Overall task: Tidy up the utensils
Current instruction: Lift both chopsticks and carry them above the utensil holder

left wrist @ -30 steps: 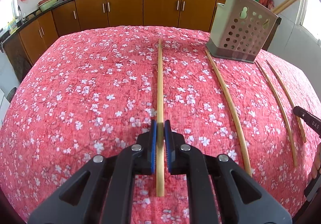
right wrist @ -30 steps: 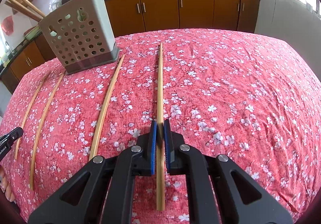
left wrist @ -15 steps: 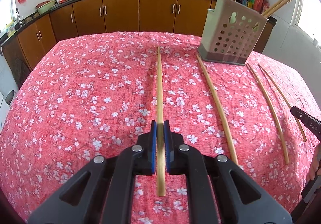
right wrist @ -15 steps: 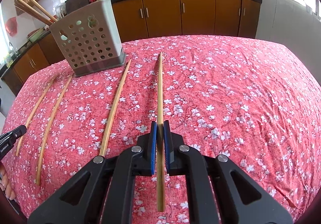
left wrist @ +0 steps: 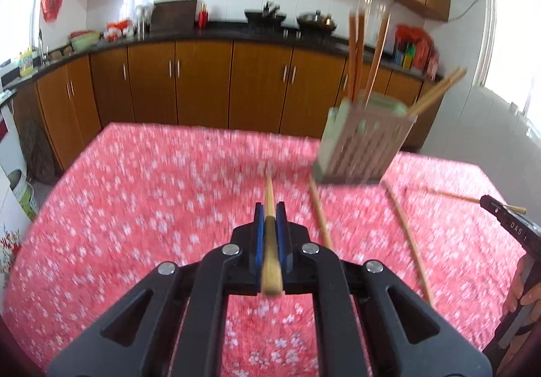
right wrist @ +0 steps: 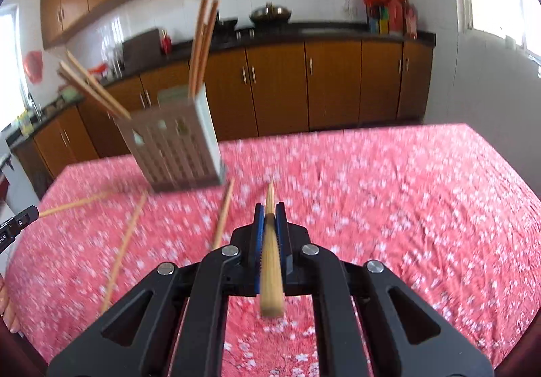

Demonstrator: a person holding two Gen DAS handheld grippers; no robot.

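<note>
1. Left gripper (left wrist: 269, 213): jaws closed on a chopstick (left wrist: 269, 198), the blue pads pressing its sides near the thick butt end. The stick sits at lower centre of the left wrist view, its long axis running straight up the frame, butt toward the camera, thin tip toward the far table edge.
2. Right gripper (right wrist: 269, 213): likewise clamped on a second chopstick (right wrist: 270, 262) at lower centre of the right wrist view, gripped near the butt, tip pointing away and up the frame.
3. Handling, as a judgement: each stick looks light, stiff and smooth. A hold near one end leaves a long free length, so it could pivot between the pads; a firm grip just ahead of the butt suits tip-first insertion.
4. Loose chopsticks (left wrist: 319, 211) lie on the red flowered tablecloth (left wrist: 135, 208), right of centre in the left wrist view, long axes running roughly up the frame, well apart from each other.
5. Holder (right wrist: 175, 147): a perforated box at upper left of the right wrist view, standing on the cloth, with several sticks already upright or leaning in it.
</note>
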